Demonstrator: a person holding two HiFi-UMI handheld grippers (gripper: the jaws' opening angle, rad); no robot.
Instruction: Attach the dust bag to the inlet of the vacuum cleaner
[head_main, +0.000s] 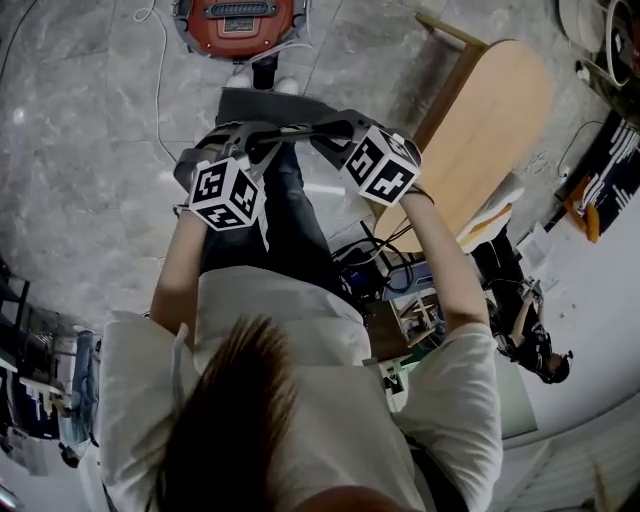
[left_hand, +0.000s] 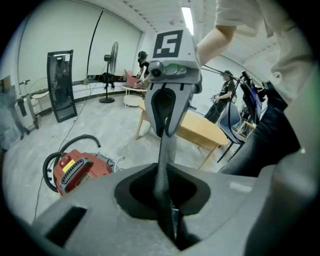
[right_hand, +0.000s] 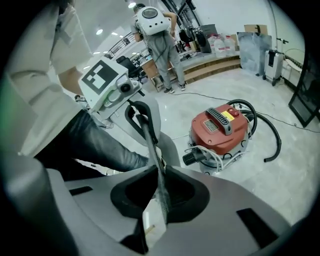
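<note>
The left gripper (left_hand: 172, 232) and right gripper (right_hand: 150, 234) had their jaws clamped on the dust bag (left_hand: 163, 165), with the vacuum cleaner (head_main: 240, 22) at twelve o'clock. The bag looked light and floppy, and seemed best held by its stiffer edge.

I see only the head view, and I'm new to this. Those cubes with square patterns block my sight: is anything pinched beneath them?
Observer: Yes. The left hand-held gripper has its jaws shut on the grey dust bag at its edge.
Operator: And the other?
Observer: The right hand-held gripper is shut on the same bag, at a pale card piece.
Operator: The red machine is cut off for me.
Observer: The vacuum cleaner has a black port on its side, with no bag on it.
</note>
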